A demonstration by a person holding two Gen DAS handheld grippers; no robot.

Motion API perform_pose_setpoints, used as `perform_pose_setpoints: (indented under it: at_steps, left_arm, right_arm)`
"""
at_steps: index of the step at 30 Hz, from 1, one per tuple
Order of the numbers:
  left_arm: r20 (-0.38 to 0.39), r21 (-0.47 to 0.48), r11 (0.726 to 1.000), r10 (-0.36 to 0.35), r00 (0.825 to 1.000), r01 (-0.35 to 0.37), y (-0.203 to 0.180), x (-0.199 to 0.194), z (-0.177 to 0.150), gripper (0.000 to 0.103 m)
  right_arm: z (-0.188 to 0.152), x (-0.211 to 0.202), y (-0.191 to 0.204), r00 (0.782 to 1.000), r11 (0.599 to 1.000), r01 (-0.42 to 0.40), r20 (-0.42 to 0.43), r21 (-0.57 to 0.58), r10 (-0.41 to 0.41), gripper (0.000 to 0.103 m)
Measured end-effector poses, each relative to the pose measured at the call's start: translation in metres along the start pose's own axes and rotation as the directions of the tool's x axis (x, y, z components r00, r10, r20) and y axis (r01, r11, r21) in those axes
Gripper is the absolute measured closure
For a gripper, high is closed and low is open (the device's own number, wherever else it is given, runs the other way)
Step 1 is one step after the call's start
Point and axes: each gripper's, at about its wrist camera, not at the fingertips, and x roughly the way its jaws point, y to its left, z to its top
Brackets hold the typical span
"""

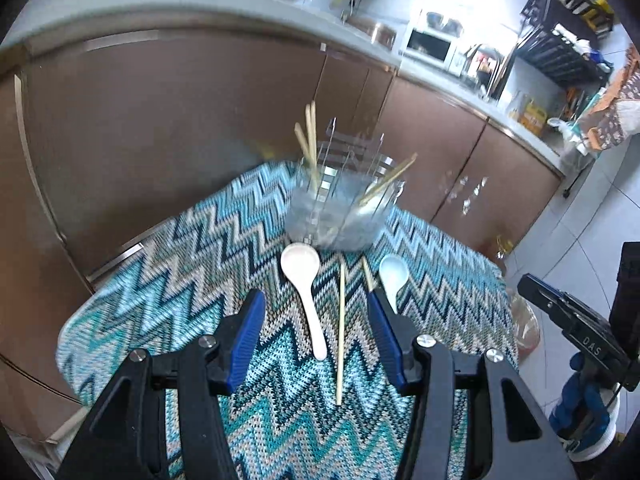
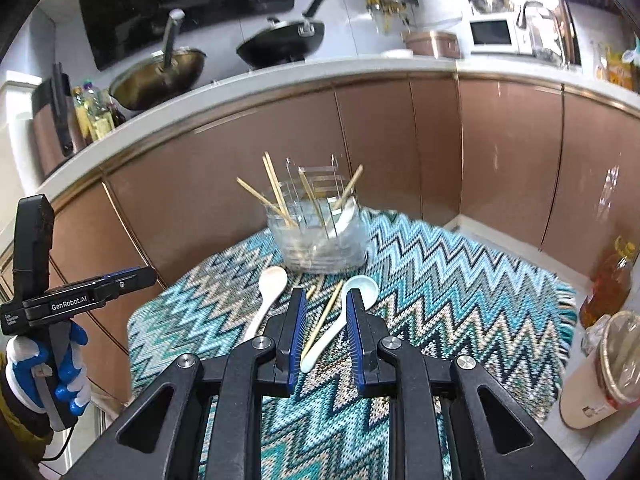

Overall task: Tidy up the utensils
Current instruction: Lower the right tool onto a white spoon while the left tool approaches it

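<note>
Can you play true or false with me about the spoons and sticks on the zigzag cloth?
1. Two white spoons lie on the cloth. True.
2. Both grippers are holding chopsticks. False: the left gripper and right gripper are open and empty.
3. Some chopsticks stand in the clear holder. True.
4. The holder has no spoon in it. False: a white spoon leans inside.
5. A loose chopstick lies between the two spoons. True.
</note>
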Motion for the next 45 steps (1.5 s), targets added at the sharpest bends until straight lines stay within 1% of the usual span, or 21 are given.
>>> perform_pose_setpoints:
  at_steps: [4,5,7,9,12,14,16,18,21,24,25,27,28,31,33,35,36,37,40,45]
  left_arm:
    - [-0.085,-0.028,0.999,-0.039,0.996,0.037,0.017,0.044,0.006,0.052]
    - [-0.112,-0.043,0.998,-0.059,0.992,0.055,0.024,0.060,0.008,0.052]
    - [-0.142,-0.068,0.995,-0.086,0.986,0.077,0.034,0.079,0.012,0.052]
    - [-0.172,-0.100,0.989,-0.127,0.977,0.111,0.047,0.103,0.017,0.052]
    - [-0.199,-0.120,0.979,-0.184,0.962,0.162,0.061,0.132,0.026,0.052]
    - [-0.209,-0.118,0.976,-0.203,0.957,0.181,0.066,0.146,0.031,0.053]
    - [-0.217,-0.113,0.973,-0.224,0.950,0.203,0.070,0.160,0.035,0.053]
    - [-0.240,-0.103,0.966,-0.257,0.936,0.239,0.071,0.175,0.039,0.053]
    - [-0.264,-0.079,0.958,-0.288,0.920,0.277,0.068,0.190,0.043,0.054]
    - [-0.282,-0.069,0.952,-0.305,0.910,0.298,0.066,0.200,0.045,0.054]
    - [-0.289,-0.071,0.949,-0.316,0.904,0.309,0.066,0.204,0.046,0.056]
    - [-0.310,-0.071,0.943,-0.329,0.892,0.324,0.064,0.207,0.047,0.065]
    - [-0.321,-0.071,0.943,-0.331,0.887,0.326,0.063,0.210,0.046,0.066]
    - [-0.350,-0.074,0.942,-0.332,0.876,0.327,0.061,0.218,0.044,0.076]
    - [-0.357,-0.075,0.944,-0.326,0.875,0.322,0.061,0.219,0.042,0.088]
    - [-0.363,-0.074,0.948,-0.316,0.876,0.311,0.060,0.222,0.041,0.094]
    - [-0.364,-0.073,0.949,-0.311,0.878,0.306,0.060,0.222,0.040,0.094]
    - [-0.361,-0.069,0.951,-0.306,0.881,0.301,0.058,0.220,0.040,0.094]
    - [-0.346,-0.059,0.956,-0.289,0.893,0.287,0.051,0.214,0.037,0.095]
    - [-0.283,-0.045,0.959,-0.280,0.917,0.279,0.049,0.179,0.046,0.096]
  right_arm:
    - [0.000,0.036,-0.011,0.999,1.000,0.006,-0.054,0.012,-0.006,0.083]
    - [0.000,0.046,-0.014,0.997,1.000,0.012,-0.070,0.017,-0.011,0.083]
    - [0.000,0.063,-0.020,0.995,0.999,0.024,-0.099,0.023,-0.022,0.083]
    - [0.000,0.082,-0.027,0.991,0.999,0.027,-0.131,0.033,-0.022,0.083]
    - [0.003,0.110,-0.037,0.984,0.999,0.024,-0.179,0.040,-0.016,0.083]
    - [0.006,0.127,-0.042,0.979,0.999,0.027,-0.203,0.040,-0.018,0.083]
    - [0.011,0.146,-0.047,0.974,0.999,0.045,-0.221,0.025,-0.039,0.082]
    - [0.014,0.159,-0.051,0.971,0.999,0.051,-0.235,0.012,-0.047,0.079]
    - [0.016,0.176,-0.053,0.966,0.999,0.050,-0.252,-0.008,-0.051,0.077]
    - [0.016,0.191,-0.058,0.962,0.999,0.038,-0.271,-0.018,-0.041,0.076]
    - [0.016,0.195,-0.059,0.960,0.999,0.032,-0.276,-0.016,-0.035,0.076]
    - [0.016,0.202,-0.063,0.957,1.000,0.006,-0.289,-0.002,-0.007,0.076]
    - [0.016,0.205,-0.064,0.956,1.000,-0.009,-0.293,0.005,0.010,0.076]
    - [0.015,0.216,-0.068,0.947,0.998,-0.058,-0.315,0.028,0.064,0.077]
    - [0.013,0.223,-0.071,0.939,0.996,-0.082,-0.332,0.046,0.093,0.077]
    - [0.012,0.233,-0.073,0.929,0.994,-0.101,-0.351,0.052,0.113,0.085]
    - [0.011,0.234,-0.073,0.925,0.993,-0.106,-0.360,0.052,0.117,0.092]
    - [0.010,0.235,-0.072,0.924,0.993,-0.107,-0.364,0.050,0.118,0.094]
    - [0.010,0.227,-0.070,0.931,0.994,-0.095,-0.349,0.044,0.105,0.097]
    - [0.015,0.191,-0.063,0.952,0.999,-0.043,-0.302,0.006,0.043,0.097]
